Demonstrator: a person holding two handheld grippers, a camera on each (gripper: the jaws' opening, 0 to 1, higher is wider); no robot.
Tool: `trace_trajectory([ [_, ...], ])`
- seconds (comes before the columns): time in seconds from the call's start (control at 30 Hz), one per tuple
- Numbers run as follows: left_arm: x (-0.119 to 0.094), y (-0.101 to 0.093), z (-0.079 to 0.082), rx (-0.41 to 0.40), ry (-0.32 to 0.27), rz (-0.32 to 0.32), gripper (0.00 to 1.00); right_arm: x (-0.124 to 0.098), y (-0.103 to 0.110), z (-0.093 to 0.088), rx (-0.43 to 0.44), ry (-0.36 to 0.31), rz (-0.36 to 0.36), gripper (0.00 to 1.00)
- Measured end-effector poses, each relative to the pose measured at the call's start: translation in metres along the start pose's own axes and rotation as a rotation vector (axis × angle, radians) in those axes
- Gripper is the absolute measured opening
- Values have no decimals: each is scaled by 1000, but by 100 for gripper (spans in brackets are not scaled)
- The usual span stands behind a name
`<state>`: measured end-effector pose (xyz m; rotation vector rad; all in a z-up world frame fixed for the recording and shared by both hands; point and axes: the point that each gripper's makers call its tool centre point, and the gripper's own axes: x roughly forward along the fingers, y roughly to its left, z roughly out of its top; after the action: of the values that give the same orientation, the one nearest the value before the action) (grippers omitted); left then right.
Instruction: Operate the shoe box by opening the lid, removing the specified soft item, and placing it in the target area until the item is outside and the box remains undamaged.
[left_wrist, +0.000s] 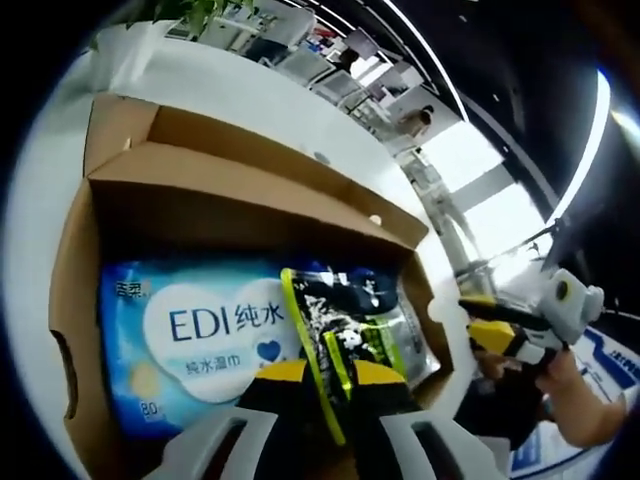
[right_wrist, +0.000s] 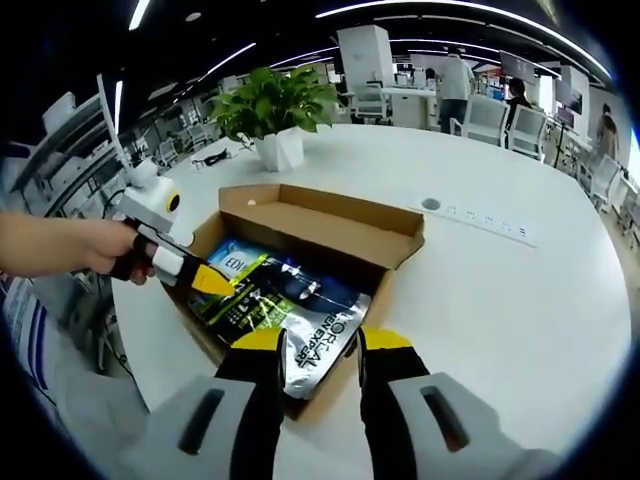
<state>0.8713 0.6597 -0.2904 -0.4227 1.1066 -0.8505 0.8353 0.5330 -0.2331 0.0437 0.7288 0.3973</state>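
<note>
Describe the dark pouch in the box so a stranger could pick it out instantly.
On the white table sits an open cardboard shoe box. Inside, beside a pale blue wet-wipes pack, lies the pouch: glossy black and silver with yellow-green stripes, unlike its soft blue neighbour.

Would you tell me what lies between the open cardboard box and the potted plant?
Bare white tabletop, in the right gripper view, separates the cardboard box from the potted plant.
</note>
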Motion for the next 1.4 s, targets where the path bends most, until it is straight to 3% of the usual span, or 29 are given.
trace_trajectory([
  [0.33,-3,6,2,-26,-24,11,1,1,2,0,-5,3,2,25],
  [0.73,-17,17,4,-28,-36,50,0,7,9,5,-3,-6,19,25],
  [1.13,-32,38,6,-37,-47,93,0,28,29,-6,-24,40,62,24],
  [1.4,-37,41,7,-32,-51,102,0,38,30,-9,-19,56,72,23],
])
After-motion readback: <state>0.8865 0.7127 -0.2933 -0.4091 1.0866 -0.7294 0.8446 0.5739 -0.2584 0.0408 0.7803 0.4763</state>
